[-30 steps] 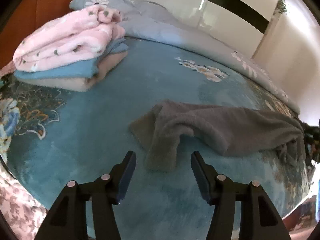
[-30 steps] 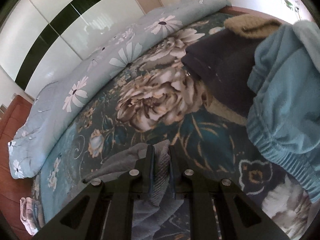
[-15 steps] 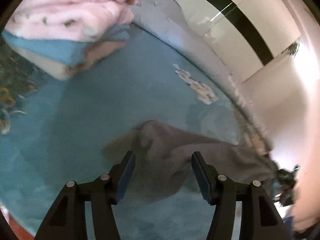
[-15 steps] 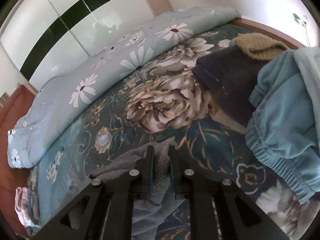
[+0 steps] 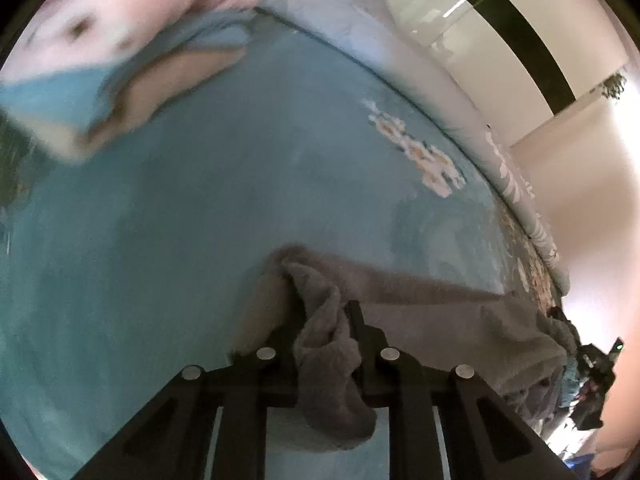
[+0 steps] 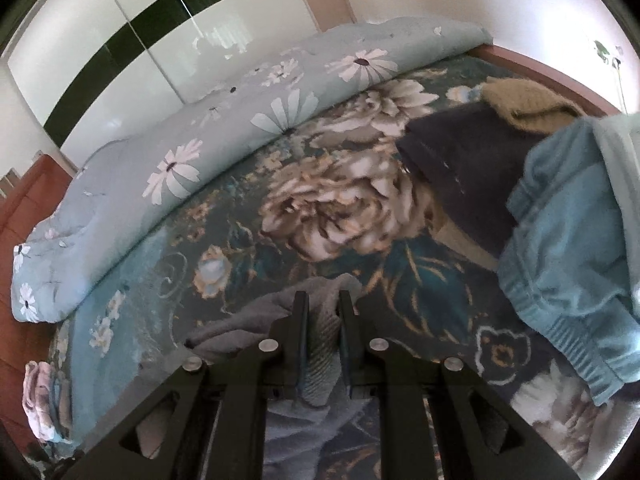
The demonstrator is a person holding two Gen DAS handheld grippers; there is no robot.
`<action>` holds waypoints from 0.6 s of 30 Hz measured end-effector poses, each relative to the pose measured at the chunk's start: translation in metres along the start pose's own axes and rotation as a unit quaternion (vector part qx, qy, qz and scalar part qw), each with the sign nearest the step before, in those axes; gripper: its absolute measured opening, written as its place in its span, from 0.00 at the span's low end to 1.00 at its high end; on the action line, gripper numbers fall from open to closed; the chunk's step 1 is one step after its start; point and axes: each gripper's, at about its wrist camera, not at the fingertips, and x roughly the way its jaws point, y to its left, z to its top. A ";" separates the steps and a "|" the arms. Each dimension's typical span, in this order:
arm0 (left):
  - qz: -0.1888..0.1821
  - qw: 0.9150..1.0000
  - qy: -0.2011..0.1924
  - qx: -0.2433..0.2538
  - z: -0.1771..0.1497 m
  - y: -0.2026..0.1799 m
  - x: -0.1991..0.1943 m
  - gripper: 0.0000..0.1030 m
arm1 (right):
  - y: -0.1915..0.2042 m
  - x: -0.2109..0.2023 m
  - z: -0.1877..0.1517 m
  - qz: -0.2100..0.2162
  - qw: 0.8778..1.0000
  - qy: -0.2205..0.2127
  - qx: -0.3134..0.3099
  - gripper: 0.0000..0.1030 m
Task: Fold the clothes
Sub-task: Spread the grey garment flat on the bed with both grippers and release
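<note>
Grey fuzzy knit garment (image 5: 320, 344) (bunched, rumpled) sits clamped in the left gripper (image 5: 324, 344); the right gripper (image 6: 323, 320) pinches its ribbed edge at six o'clock.

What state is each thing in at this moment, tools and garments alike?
left tool: shut on grey garment
right tool: shut on grey garment
grey garment: unfolded, stretched between both tools over the bed
folded stack: pink on blue on beige, blurred
light blue garment: crumpled, unfolded
dark garment: lying on bed, partly under the light blue one
quilt: rolled along the bed's far edge
</note>
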 end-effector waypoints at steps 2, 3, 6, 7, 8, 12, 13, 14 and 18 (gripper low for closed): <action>0.012 0.999 -0.022 0.030 0.022 -0.014 -0.005 0.17 | 0.009 -0.004 0.009 0.012 1.000 -0.010 0.002 0.13; 0.012 0.999 -0.034 0.040 0.036 -0.023 -0.009 0.17 | 0.016 -0.007 0.016 0.021 1.000 -0.019 0.005 0.13; 0.006 0.995 -0.079 0.068 0.087 -0.059 -0.033 0.17 | 0.039 -0.019 0.045 0.055 0.998 -0.041 0.011 0.13; 0.006 0.992 -0.098 0.077 0.105 -0.073 -0.044 0.17 | 0.052 -0.025 0.058 0.064 0.997 -0.050 0.008 0.13; 0.005 0.989 -0.118 0.086 0.122 -0.087 -0.056 0.17 | 0.064 -0.031 0.069 0.067 0.996 -0.059 0.003 0.12; -0.022 0.969 -0.214 0.122 0.169 -0.128 -0.120 0.17 | 0.098 -0.073 0.105 0.094 0.988 -0.123 -0.015 0.04; -0.020 0.967 -0.217 0.130 0.173 -0.132 -0.126 0.17 | 0.105 -0.085 0.113 0.094 0.986 -0.134 -0.026 0.04; -0.018 0.966 -0.220 0.137 0.176 -0.136 -0.132 0.17 | 0.110 -0.090 0.116 0.094 0.986 -0.135 -0.036 0.04; 0.004 0.966 -0.203 0.160 0.162 -0.135 -0.117 0.17 | 0.122 -0.073 0.098 0.086 0.989 -0.094 -0.078 0.04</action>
